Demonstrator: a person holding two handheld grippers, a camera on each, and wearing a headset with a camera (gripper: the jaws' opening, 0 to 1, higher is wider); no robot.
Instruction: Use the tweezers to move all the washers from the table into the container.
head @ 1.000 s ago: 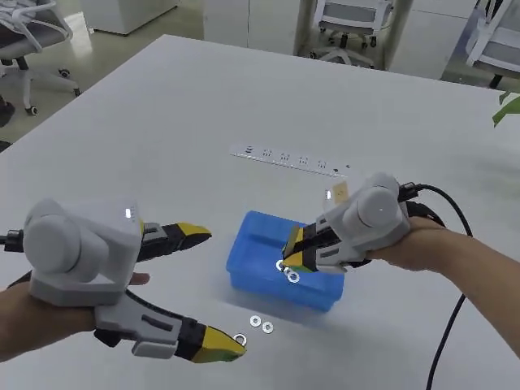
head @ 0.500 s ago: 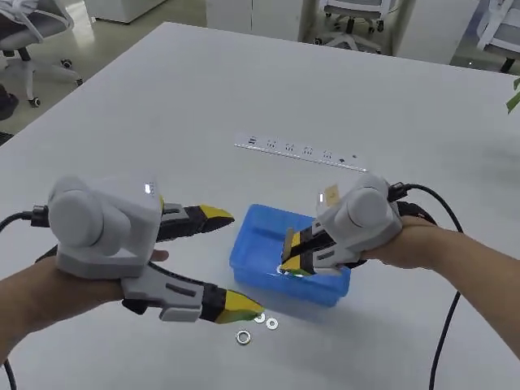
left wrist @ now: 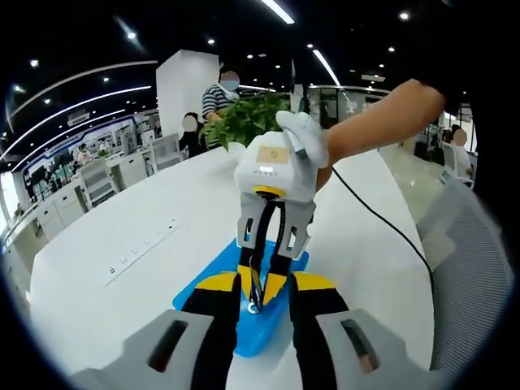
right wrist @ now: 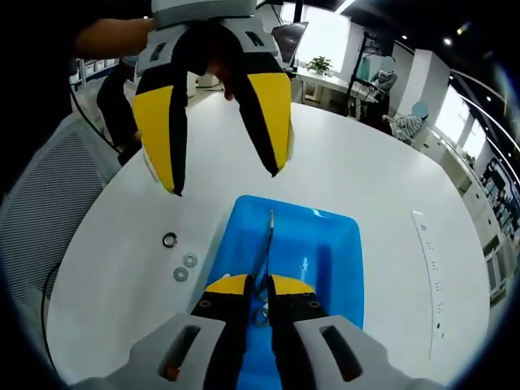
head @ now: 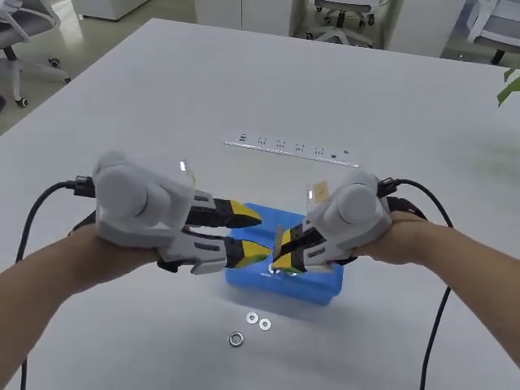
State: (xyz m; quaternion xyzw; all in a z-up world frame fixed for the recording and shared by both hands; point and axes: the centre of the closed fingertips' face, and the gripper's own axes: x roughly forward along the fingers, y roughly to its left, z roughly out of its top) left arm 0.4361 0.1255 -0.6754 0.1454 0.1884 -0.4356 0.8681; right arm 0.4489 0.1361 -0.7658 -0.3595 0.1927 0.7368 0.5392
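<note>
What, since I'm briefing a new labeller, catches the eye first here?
The bright blue container at the middle of the white table, with two yellow-tipped claws facing each other at it: the right claw shut on thin tweezers, the left claw open opposite. Then three small washers on the table, on the person's side of it.

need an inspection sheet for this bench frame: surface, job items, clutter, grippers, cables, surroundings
Surface: white table, no spills seen.
Job's things: blue container near the person; three washers loose on the table just in front of it; tweezers pointing into the container.
Clutter: power strip lying beyond the container.
Grippers: left hand-held gripper open, jaws wide apart over the container's left end; right hand-held gripper shut on the tweezers above the container.
Cables: a black cable trails from each gripper.
Surroundings: office chairs past the table, a plant, people in the background.
</note>
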